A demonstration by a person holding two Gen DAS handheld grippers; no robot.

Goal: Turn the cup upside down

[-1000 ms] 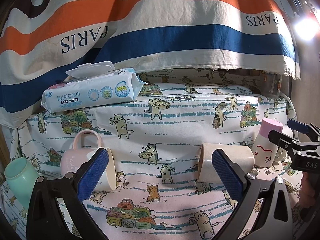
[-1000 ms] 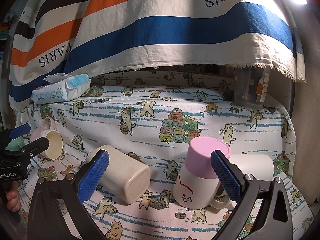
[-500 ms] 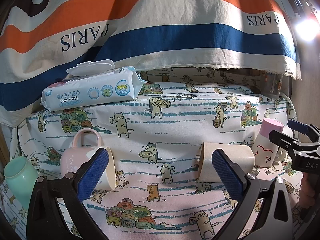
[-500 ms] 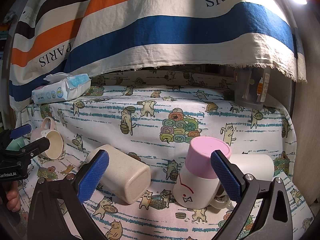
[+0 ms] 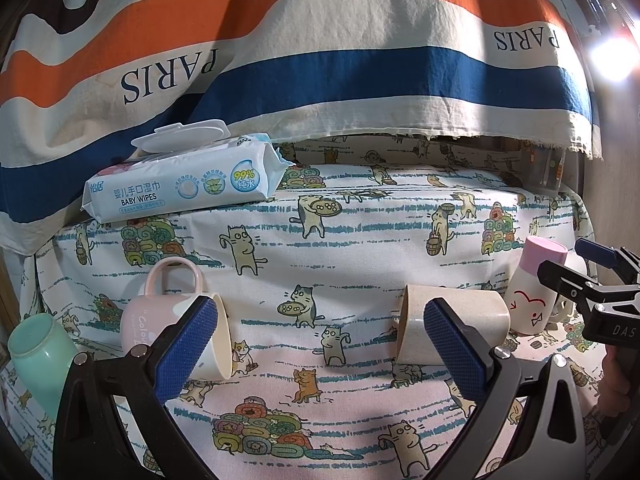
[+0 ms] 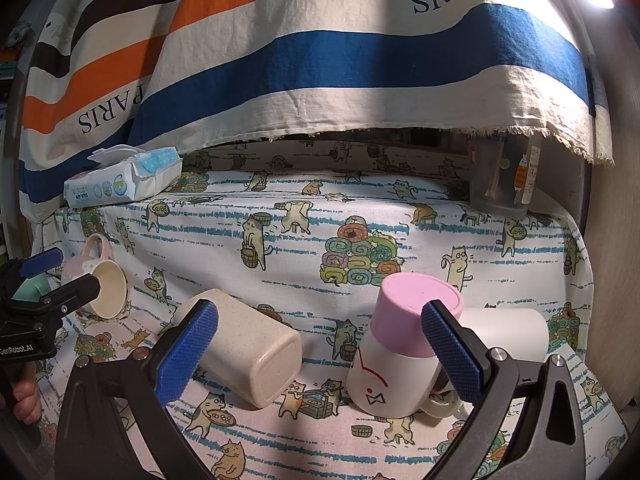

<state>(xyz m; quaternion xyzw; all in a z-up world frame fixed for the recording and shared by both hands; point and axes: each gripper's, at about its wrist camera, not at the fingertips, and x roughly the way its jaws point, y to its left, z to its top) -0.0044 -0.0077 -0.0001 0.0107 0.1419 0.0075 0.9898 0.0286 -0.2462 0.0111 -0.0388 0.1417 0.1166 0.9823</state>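
Lying on its side on the cat-print table (image 6: 400,184), the speckled beige plastic cup (image 6: 244,344) sits between two wide-spread, empty grippers: left gripper (image 5: 320,344), right gripper (image 6: 320,344)

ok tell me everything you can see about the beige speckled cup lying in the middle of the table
The beige speckled handleless cup lies on its side on the cat-print tablecloth, apart from the other cups. It looks like matte plastic or wheat-straw composite, with a rounded-square body. Its flat base faces the right wrist camera; in the left wrist view its open mouth shows, the inside apparently empty. Only the cloth touches it. The open right gripper does not hold it.
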